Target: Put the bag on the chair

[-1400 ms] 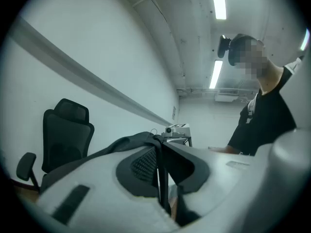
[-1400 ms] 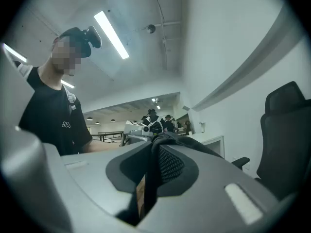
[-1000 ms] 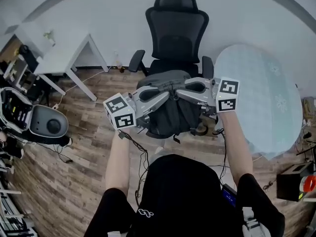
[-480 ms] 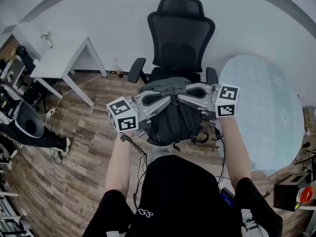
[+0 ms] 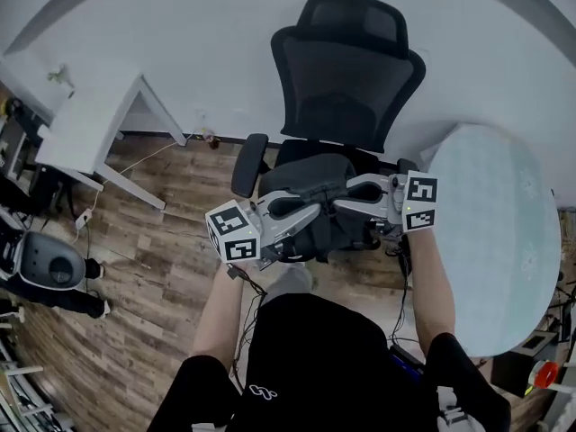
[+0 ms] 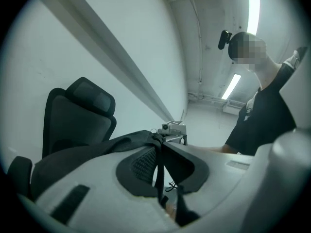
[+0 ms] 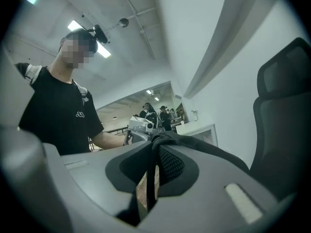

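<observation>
Fingers of left gripper (image 5: 310, 205) and right gripper (image 5: 338, 190) are closed on the top fabric of the bag (image 5: 306, 171). The bag hangs below the fingers, over the seat of the chair (image 5: 346, 79). Judged remaining: lower it, then release.

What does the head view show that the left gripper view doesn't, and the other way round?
Only the head view: the wooden floor, the white table and the round pale table.
Only the left gripper view: the ceiling lights and the camera worn on the person's head.
Both: the black chair, the dark bag held up in front of it, and the left gripper shut on the bag.
</observation>
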